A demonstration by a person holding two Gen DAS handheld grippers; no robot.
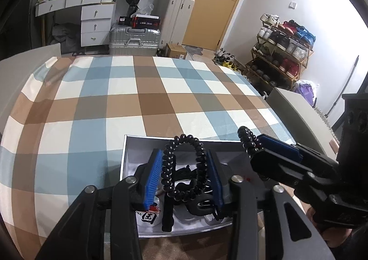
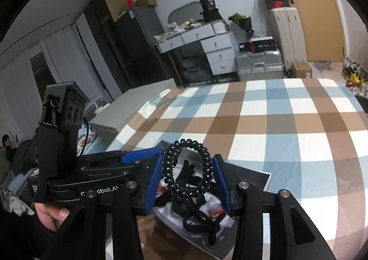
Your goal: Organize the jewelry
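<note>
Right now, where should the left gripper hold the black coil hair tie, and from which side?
Take the coil hair tie by its two side strands, one per pad, as the left gripper has it now, coming from the loop's lower end. The loop stands upright over the box, arch pointing away, so its sides face the pads.

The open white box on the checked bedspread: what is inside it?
Inside the white box: black hair accessories and a white item with red and black print. Both grippers and coil hair ties cover the rest.
</note>
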